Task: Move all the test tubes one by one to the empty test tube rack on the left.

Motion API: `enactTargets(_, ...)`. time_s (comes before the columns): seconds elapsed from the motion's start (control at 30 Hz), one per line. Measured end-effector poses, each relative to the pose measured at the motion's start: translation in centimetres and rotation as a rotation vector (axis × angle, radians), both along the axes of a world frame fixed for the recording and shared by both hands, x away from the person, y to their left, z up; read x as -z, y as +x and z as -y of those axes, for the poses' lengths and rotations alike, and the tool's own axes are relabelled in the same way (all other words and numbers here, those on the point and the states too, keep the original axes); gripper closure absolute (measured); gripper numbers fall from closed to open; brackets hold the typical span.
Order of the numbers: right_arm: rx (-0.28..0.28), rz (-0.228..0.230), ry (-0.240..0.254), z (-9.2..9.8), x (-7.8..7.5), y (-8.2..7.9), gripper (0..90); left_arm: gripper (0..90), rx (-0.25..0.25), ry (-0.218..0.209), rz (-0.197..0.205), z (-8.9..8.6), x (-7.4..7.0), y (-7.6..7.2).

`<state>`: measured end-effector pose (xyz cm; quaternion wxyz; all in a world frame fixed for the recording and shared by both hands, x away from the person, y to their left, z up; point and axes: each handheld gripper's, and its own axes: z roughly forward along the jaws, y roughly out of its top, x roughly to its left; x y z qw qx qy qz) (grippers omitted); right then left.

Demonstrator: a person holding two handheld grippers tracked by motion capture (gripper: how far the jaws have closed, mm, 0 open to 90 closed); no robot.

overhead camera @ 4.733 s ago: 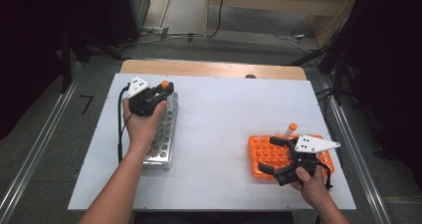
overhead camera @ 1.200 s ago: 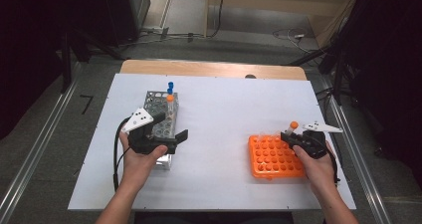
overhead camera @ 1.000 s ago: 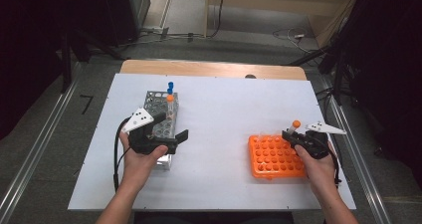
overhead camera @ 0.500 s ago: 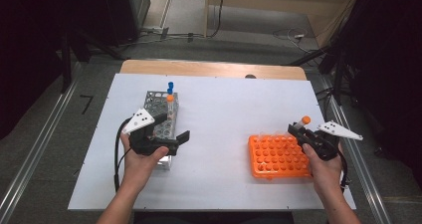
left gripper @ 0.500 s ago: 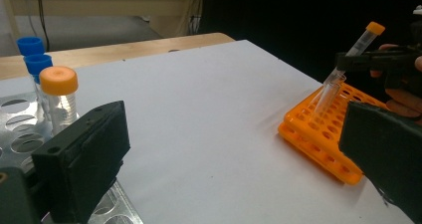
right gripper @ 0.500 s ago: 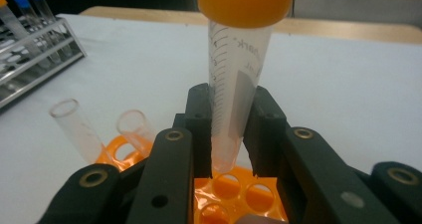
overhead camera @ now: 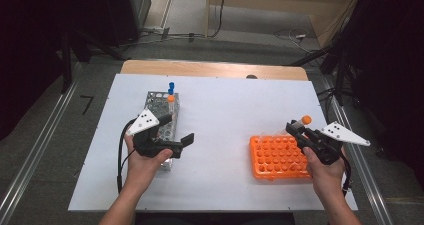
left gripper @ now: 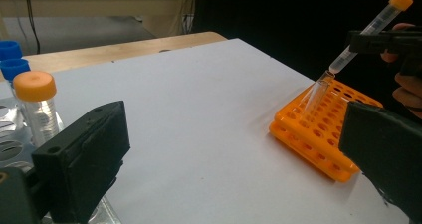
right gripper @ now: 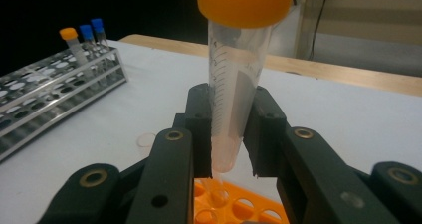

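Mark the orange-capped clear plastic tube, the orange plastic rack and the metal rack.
orange-capped clear plastic tube (right gripper: 230,89), right gripper view, graduated wall
orange plastic rack (overhead camera: 276,157), high view, holed top
metal rack (right gripper: 47,92), right gripper view, top plate

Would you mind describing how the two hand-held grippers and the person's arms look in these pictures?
Both grippers are black, each with two blocky jaws. The left gripper and the right gripper each carry a pale three-cornered plate dotted with small dark marks. A black cable loops from the left one. Round metal fasteners show on the right gripper's linkage. The forearms are bare, with no sleeves or gloves showing.
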<state>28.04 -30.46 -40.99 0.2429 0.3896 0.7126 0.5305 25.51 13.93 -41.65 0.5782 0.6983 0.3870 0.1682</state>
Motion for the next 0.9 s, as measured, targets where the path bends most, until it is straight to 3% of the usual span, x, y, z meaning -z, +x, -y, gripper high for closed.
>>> enactTargets(0.4, -0.131, 0.01, 0.021, -2.5, -0.1, -0.9, 71.8, 0.0, 0.039, 0.011, 0.004, 1.1, -0.2, -0.3)
enactTargets(0.9, -0.313, -0.065, -0.012, -7.8, 1.9, -1.4, 71.8, 5.1, 0.125, -0.001, 0.006, 3.2, 0.0, -0.4)
